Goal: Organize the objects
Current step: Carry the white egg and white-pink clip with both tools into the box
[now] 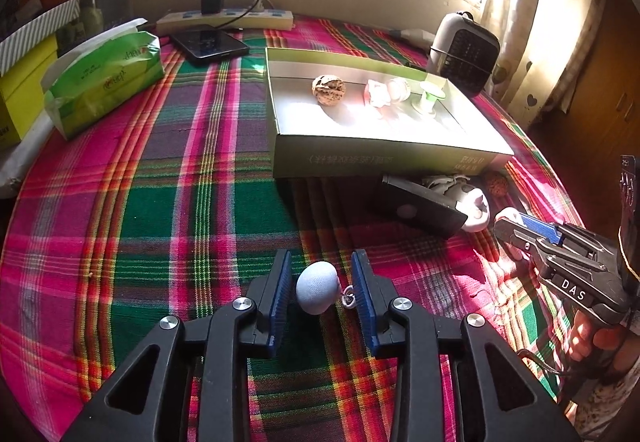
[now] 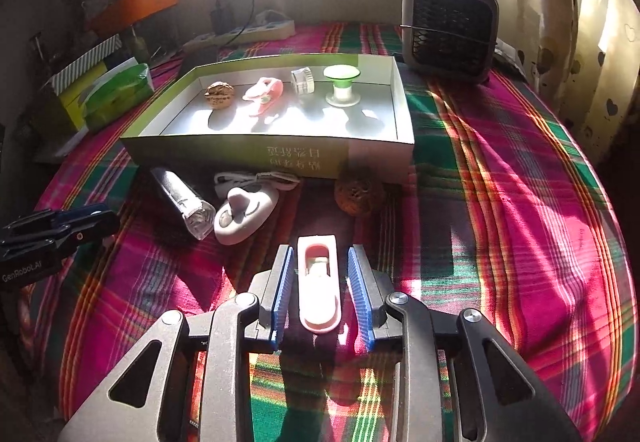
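My left gripper [image 1: 322,262] stands open around a pale blue ball [image 1: 316,288] with a metal ring, which lies on the plaid cloth clear of both pads. My right gripper [image 2: 318,254] is open astride a long pink-and-white clip [image 2: 319,282], with a narrow gap on each side. The shallow green box [image 2: 240,150] behind holds a walnut [image 2: 219,94], a pink clip [image 2: 264,94], a white wheel [image 2: 303,80] and a green spool [image 2: 341,84]. In front of the box lie a black torch [image 2: 182,202], a white cable [image 2: 256,178], a pale oval device [image 2: 244,218] and a second walnut [image 2: 358,194].
A small fan [image 2: 450,26] stands behind the box at the right, by the curtain. At the left are a green tissue pack [image 1: 104,82] and a yellow box [image 1: 20,90]. A phone [image 1: 208,42] and a power strip [image 1: 224,18] lie at the back.
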The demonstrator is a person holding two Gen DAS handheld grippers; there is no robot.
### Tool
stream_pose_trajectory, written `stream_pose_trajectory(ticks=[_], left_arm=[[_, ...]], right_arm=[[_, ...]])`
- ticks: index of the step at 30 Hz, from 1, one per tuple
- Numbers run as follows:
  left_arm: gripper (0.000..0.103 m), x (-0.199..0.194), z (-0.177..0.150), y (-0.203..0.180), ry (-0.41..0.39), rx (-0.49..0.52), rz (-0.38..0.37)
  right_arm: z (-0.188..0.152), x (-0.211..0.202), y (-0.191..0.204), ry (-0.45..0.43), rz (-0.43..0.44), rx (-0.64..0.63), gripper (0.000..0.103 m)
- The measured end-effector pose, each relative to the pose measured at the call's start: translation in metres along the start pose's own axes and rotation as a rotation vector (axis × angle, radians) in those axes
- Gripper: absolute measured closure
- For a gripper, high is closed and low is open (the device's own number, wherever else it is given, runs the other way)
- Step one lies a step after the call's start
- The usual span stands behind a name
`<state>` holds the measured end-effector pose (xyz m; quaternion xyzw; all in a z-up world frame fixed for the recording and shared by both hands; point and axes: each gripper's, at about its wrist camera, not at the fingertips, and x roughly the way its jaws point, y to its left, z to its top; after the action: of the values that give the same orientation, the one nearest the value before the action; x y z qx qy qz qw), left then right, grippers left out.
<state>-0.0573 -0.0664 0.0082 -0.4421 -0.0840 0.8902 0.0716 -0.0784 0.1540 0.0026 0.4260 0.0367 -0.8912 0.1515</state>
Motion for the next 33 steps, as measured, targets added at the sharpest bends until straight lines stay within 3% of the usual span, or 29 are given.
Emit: stream_pose_trajectory(ticks=[9,33], left_arm=[[0.083,0.000,0.000,0.004,0.001,-0.013,0.019],[0.084,-0.013,0.017,-0.009,-0.038,0.025,0.002]], right_arm=[[0.000,0.000,0.000,-0.001,-0.004,0.003,0.084],[0.011,-0.013,-0.002,-0.038,-0.002,0.000,0.085]])
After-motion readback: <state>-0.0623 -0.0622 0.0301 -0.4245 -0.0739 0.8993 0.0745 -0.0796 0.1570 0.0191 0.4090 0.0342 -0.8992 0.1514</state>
